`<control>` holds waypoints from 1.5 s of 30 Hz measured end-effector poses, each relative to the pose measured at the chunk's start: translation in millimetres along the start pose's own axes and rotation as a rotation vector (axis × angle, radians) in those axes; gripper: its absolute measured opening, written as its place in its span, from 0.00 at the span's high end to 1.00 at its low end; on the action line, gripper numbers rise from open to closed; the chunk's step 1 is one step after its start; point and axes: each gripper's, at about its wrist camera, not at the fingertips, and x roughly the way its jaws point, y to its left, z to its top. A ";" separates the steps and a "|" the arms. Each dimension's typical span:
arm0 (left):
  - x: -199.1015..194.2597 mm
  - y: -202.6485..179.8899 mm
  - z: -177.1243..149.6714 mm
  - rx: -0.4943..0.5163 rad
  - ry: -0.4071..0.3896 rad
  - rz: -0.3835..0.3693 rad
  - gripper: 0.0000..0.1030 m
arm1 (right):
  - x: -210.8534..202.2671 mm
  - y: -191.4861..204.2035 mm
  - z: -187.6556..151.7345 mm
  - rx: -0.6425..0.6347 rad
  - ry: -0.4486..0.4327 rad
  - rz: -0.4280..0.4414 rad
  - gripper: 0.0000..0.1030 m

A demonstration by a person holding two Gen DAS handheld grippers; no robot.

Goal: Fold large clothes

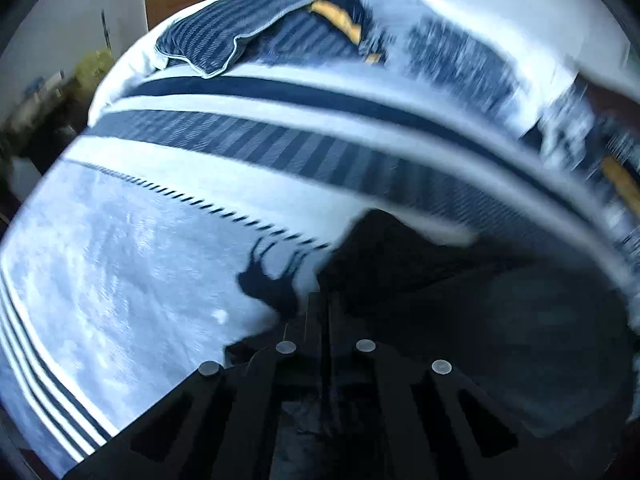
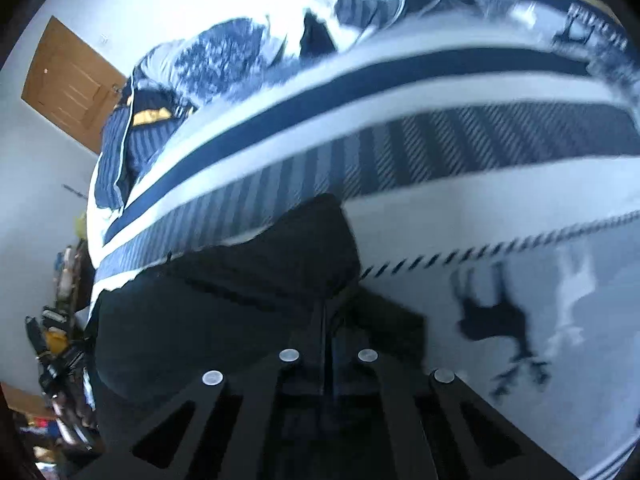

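On the bed, a dark garment (image 1: 460,280) lies across a white and blue striped blanket (image 1: 280,148). Both wrist views are partly blurred, especially toward the far end of the bed.

Left gripper (image 1: 326,320): the two black fingers stand pressed together with no visible gap. An edge of the dark garment is pinched between the fingertips. From there the garment spreads to the right and toward the camera. To the left of the fingers, the blanket carries a dark deer figure (image 1: 268,280) below a dashed blue line.

Right gripper (image 2: 326,328): the fingers are likewise closed tight and pinch an edge of the dark garment (image 2: 240,292). Here the garment spreads to the left and toward the camera. To the right of the fingers, the blanket (image 2: 440,92) shows a dark deer figure (image 2: 496,320).

Far end of the bed: a blue striped pillow (image 1: 228,32) lies at the left corner. Beside it sit bunched dark blue bedclothes with yellow patches (image 1: 340,20). The blur hides their exact shape.

Background: a wooden door (image 2: 68,84) is set in a white wall (image 2: 36,200) beyond the bed. Cluttered items (image 2: 60,344) stand at the left edge of the right wrist view; they are too small to identify.
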 end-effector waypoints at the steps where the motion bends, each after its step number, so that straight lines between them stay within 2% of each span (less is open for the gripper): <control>1: 16.0 -2.7 -2.4 0.008 0.037 0.031 0.99 | 2.6 1.9 0.5 -0.009 -0.001 -0.031 0.98; 3: 31.9 -0.8 -6.3 -0.023 0.057 0.041 0.99 | 27.1 6.7 0.7 -0.034 0.034 -0.121 0.99; 6: 34.3 3.6 -11.3 -0.051 0.031 0.067 0.99 | 58.5 12.1 -7.3 -0.058 0.068 -0.190 0.99; 9: 27.1 19.6 -13.6 -0.111 0.048 0.048 0.99 | 69.3 7.0 -11.6 -0.022 0.073 -0.198 0.99; 10: 15.4 25.9 -14.4 -0.133 0.034 0.025 0.99 | 66.5 1.4 -10.8 0.013 0.063 -0.193 0.96; 12: -14.9 34.0 -18.5 -0.138 -0.015 -0.006 0.98 | 52.5 -5.2 -11.7 0.083 0.061 -0.171 0.95; 14: -48.2 38.7 -28.9 -0.119 -0.057 -0.023 0.84 | 26.5 -10.1 -16.0 0.115 0.027 -0.128 0.94; 15: -65.6 41.2 -38.3 -0.113 -0.077 -0.033 0.57 | 8.3 -7.2 -22.0 0.118 -0.010 -0.093 0.90; 16: -83.1 43.8 -50.1 -0.114 -0.099 -0.038 0.26 | -16.8 -1.3 -32.5 0.107 -0.057 -0.038 0.68; 17: -99.8 46.3 -63.8 -0.123 -0.128 -0.043 0.17 | -35.1 3.6 -42.1 0.088 -0.087 0.004 0.47; 18: -111.2 47.8 -75.6 -0.127 -0.149 -0.060 0.16 | -53.1 8.1 -53.5 0.064 -0.112 0.028 0.12; 21: -129.0 38.6 -108.3 -0.092 -0.142 -0.125 0.16 | -94.0 19.4 -97.0 -0.006 -0.203 0.020 0.12; 24: -129.1 8.6 -128.3 -0.041 -0.121 -0.151 0.16 | -93.8 29.2 -129.6 -0.047 -0.173 -0.018 0.12; 27: -124.0 -29.5 -125.7 0.023 -0.113 -0.112 0.16 | -87.8 46.1 -145.8 -0.141 -0.151 -0.059 0.12; 28: -122.1 -39.4 -122.5 0.041 -0.113 -0.102 0.16 | -89.0 53.4 -149.5 -0.158 -0.144 -0.034 0.12; 29: -120.7 -47.6 -118.1 0.051 -0.114 -0.094 0.16 | -85.9 68.3 -147.9 -0.184 -0.124 0.029 0.12; 30: -118.8 -56.4 -111.6 0.054 -0.119 -0.086 0.16 | -85.8 78.2 -146.8 -0.197 -0.123 0.039 0.12; 35: -95.7 -87.3 -79.0 0.109 -0.116 -0.023 0.16 | -53.5 131.1 -120.9 -0.290 -0.077 -0.045 0.12; 37: -76.4 -98.8 -73.7 0.166 -0.101 0.055 0.16 | -31.1 142.1 -107.9 -0.312 -0.029 -0.034 0.12; 39: -56.5 -101.4 -75.2 0.194 -0.079 0.086 0.16 | -7.1 144.3 -97.4 -0.315 -0.019 -0.072 0.12; 42: -32.6 -89.4 -77.6 0.129 -0.066 0.036 0.11 | 25.6 127.2 -92.3 -0.288 0.014 -0.116 0.13; 45: -20.7 -80.4 -75.8 0.080 -0.073 -0.002 0.06 | 45.3 106.3 -97.3 -0.277 0.014 -0.087 0.13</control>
